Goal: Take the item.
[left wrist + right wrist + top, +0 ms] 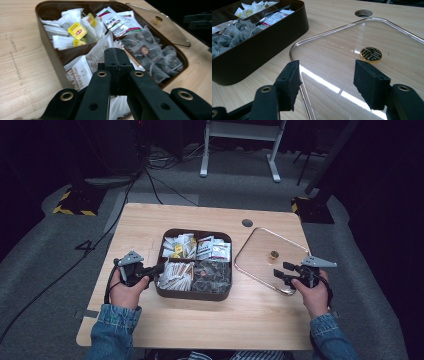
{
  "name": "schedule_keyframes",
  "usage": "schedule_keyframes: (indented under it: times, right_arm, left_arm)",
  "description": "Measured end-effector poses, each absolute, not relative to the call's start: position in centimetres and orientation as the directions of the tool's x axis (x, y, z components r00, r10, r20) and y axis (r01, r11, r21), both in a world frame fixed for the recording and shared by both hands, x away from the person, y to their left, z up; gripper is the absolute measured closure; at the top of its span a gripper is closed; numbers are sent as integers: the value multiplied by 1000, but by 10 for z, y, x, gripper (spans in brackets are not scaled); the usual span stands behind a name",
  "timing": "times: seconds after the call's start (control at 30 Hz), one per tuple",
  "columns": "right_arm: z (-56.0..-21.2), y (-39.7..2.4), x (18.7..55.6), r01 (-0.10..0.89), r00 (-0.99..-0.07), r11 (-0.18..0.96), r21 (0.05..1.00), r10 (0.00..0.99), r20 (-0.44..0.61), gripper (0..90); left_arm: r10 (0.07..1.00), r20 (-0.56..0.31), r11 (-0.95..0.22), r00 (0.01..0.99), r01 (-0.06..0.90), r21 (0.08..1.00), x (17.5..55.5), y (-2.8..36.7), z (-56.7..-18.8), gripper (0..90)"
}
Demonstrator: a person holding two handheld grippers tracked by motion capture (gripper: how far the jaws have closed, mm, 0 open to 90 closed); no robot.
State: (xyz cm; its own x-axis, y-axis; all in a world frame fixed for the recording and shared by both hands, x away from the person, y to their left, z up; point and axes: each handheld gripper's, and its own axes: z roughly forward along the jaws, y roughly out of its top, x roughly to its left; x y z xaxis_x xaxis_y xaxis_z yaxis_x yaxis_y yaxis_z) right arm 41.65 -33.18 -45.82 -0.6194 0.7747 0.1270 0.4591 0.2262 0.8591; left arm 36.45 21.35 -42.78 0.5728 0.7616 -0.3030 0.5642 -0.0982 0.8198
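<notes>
Wooden table (150,220) carries my brown tea box (195,296). My left gripper (116,53) is pressed together over its white sachets (77,72); my right gripper (328,77) stands spread above the clear lid (387,35) beside it.

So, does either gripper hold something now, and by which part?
Left gripper: shut over the sachets in the tea box; a hold cannot be told. Right gripper: open above the clear lid, holding nothing.

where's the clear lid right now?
The clear lid lies flat on the table in the high view, just right of the brown tea box, with the right gripper over its near right edge.
</notes>
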Motion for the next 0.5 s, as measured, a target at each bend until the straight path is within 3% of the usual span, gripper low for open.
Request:
schedule_keyframes:
  times: [0.5]
  right_arm:
    - [-459,-341,410,464,-601,204,862,787,138,390]
  left_arm:
    - [653,-251,-200,715,482,853,351,177,-405,900]
